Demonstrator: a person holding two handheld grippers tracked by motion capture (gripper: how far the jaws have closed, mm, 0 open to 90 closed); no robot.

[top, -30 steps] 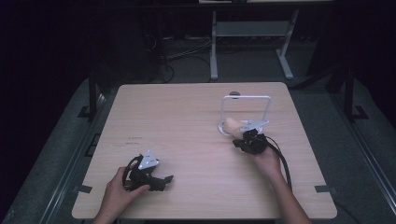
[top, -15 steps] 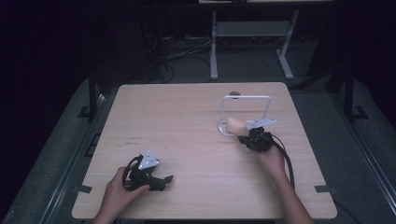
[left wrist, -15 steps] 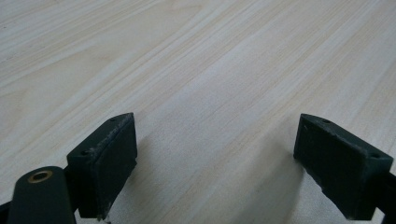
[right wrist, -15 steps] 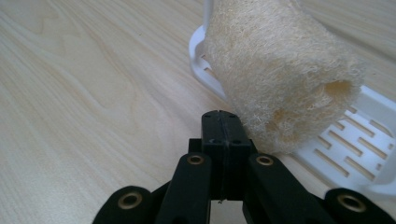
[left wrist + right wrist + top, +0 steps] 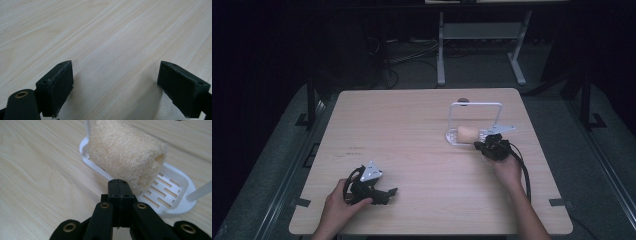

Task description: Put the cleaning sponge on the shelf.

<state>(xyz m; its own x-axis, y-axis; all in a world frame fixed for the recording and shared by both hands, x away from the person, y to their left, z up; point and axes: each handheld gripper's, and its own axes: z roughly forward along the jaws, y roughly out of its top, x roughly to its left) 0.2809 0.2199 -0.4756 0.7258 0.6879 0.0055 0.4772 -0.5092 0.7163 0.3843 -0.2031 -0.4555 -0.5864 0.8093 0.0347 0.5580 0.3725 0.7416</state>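
A tan loofah sponge (image 5: 467, 134) lies tilted over a white slotted dish (image 5: 451, 139) that has a tall white wire frame (image 5: 477, 104), at the right of the table. My right gripper (image 5: 484, 146) is at the sponge's right end. In the right gripper view its jaws (image 5: 118, 182) are pressed together on the lower edge of the loofah (image 5: 125, 152), whose near end hangs above the dish (image 5: 175, 202). My left gripper (image 5: 388, 192) rests on the table near the front left. Its jaws (image 5: 115, 87) stand wide open over bare wood.
The light wooden table (image 5: 412, 130) has its front edge just behind both hands. A cable (image 5: 526, 172) trails back from the right gripper along the forearm. Beyond the far edge stand a grey metal stand (image 5: 482, 35) and floor cables.
My right gripper has moved a little to the right, and the loofah has shifted right with it over the dish. The left gripper has not moved.
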